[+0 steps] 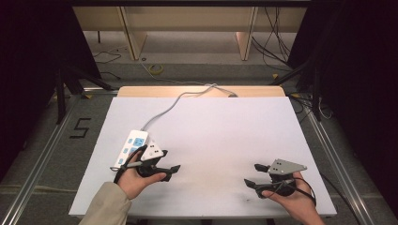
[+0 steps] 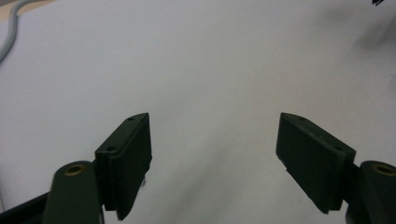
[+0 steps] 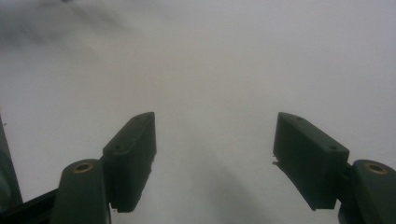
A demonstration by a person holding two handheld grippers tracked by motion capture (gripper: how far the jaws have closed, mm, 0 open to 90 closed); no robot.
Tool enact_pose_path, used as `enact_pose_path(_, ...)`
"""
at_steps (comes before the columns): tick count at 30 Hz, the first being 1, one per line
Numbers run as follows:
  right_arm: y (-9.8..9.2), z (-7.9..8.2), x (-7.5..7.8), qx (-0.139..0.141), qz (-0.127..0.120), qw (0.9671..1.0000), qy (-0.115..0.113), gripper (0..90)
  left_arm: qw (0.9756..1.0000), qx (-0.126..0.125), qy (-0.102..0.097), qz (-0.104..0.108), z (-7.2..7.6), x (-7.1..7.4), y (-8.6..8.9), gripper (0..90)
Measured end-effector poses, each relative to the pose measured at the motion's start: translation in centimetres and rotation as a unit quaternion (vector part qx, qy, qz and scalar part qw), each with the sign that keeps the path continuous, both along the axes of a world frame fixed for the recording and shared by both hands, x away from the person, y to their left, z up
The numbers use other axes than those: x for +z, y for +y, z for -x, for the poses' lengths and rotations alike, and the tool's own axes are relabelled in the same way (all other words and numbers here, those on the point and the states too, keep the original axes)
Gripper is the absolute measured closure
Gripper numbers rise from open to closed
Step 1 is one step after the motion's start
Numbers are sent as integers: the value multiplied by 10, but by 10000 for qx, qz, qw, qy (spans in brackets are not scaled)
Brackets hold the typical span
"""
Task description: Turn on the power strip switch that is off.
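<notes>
— What does the high view give you?

— Your left gripper (image 1: 171, 171) sits near the table's (image 1: 220, 126) left edge, toward the front, its jaws spread wide and pointing at the middle. Just behind your left hand (image 1: 136, 180) lies a white power strip (image 1: 131, 147) with blue sockets, partly covered by the gripper's plate; its grey cable (image 1: 173, 104) runs over the far edge. Your right gripper (image 1: 254, 174) is near the front right corner, jaws also wide apart, pointing left, your right hand (image 1: 293, 199) under it. Nothing lies between either pair of jaws.

— And the left gripper view?

— Your left gripper (image 2: 215, 161) shows both black jaws well apart over bare white table (image 2: 210, 60). A bend of the cable (image 2: 10, 35) curves in at the upper left corner; the strip itself is out of frame here.

— The right gripper view?

— Your right gripper (image 3: 215, 161) has the same wide gap over blurred white table (image 3: 224, 56). No cable here.
</notes>
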State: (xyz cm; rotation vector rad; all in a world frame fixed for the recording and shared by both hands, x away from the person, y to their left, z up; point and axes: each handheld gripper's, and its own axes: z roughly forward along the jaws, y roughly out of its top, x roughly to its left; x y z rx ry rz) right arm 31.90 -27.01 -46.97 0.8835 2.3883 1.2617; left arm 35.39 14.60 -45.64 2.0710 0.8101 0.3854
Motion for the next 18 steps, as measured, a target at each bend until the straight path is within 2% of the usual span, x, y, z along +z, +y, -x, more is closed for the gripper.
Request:
enact_pose_path(8,-1,-1,-1,-19,0,10000,30,307,9998,-27,-23,-193,9,-13,4,245)
enact_pose_path(18,-1,-1,-1,-18,-21,10000,18,303,9998,-5,-25,-173,10,-14,-2,217)
